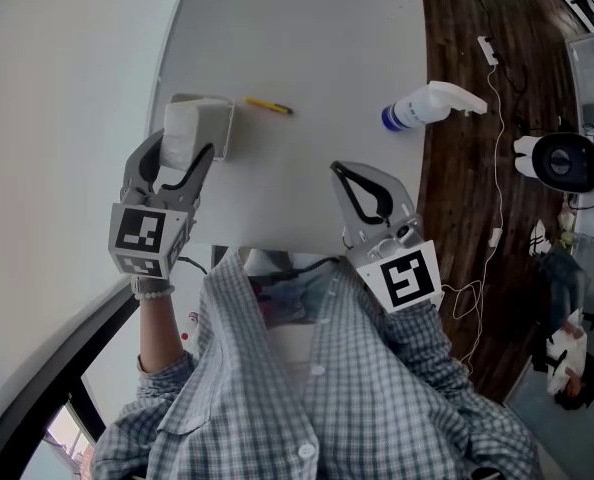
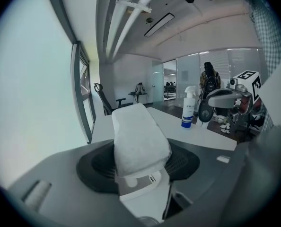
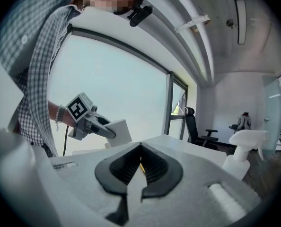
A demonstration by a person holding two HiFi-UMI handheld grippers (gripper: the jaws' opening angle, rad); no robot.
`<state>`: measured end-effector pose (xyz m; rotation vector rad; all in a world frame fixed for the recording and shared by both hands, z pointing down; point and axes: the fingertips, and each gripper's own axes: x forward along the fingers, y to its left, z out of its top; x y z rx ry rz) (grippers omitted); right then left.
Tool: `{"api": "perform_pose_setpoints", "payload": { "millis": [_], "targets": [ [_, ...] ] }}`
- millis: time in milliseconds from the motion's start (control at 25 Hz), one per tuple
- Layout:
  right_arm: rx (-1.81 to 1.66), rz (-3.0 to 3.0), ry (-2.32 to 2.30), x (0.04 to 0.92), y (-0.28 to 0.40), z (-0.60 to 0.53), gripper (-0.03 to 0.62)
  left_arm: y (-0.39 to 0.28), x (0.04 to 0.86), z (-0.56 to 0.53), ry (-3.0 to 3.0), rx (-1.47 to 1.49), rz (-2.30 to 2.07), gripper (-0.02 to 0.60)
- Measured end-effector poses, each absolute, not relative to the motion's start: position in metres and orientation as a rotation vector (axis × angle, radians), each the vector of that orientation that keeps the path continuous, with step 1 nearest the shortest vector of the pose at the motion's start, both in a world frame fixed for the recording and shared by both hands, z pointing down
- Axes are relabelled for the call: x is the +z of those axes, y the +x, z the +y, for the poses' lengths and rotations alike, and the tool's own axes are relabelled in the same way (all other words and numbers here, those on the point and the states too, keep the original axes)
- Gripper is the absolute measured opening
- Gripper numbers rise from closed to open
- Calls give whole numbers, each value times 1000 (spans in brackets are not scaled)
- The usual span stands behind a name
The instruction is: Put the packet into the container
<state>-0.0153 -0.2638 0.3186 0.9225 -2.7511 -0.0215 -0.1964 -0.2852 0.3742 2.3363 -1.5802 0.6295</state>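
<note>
Head view: the left gripper (image 1: 184, 148) has its jaws clamped on the white packet (image 1: 184, 126), which stands up between them. The container (image 1: 224, 120) sits on the white table (image 1: 307, 58) right at that claw's tips, its clear wall just past the right jaw. The packet overlaps it, but whether it is inside cannot be told. A yellow pen (image 1: 269, 106) lies a little beyond and to the right of those jaws. The right gripper (image 1: 362, 200) is held over the table's near edge with its jaws together and nothing between them. The spray bottle (image 1: 432, 106) lies well ahead of it, off to its right.

Left gripper view: the packet (image 2: 138, 138) fills the gap between the two dark pads, pinched at its lower end. Beyond the jaws and to the right stands the spray bottle (image 2: 189, 109), with the right gripper (image 2: 220, 100) just past it.

Right gripper view: the jaw tips meet in a closed point — only a sliver of the yellow pen (image 3: 141, 163) shows through the slit behind them. Ahead and to the left the left gripper (image 3: 94, 125) holds the packet (image 3: 119, 131) off the tabletop. The spray bottle (image 3: 244, 151) is to the right of the jaws.
</note>
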Motion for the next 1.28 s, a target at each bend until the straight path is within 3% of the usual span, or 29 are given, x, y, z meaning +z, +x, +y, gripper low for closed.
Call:
{"api": "perform_pose_setpoints", "payload": {
  "millis": [840,1280],
  "targets": [
    [34,-2698,937,336,4,-278,-2,-209,463,-302,2148,853,-1524,265],
    [23,-2696,942,335,6,-274,-2,-208,469,-296,2158,911,-1530,285]
  ]
}}
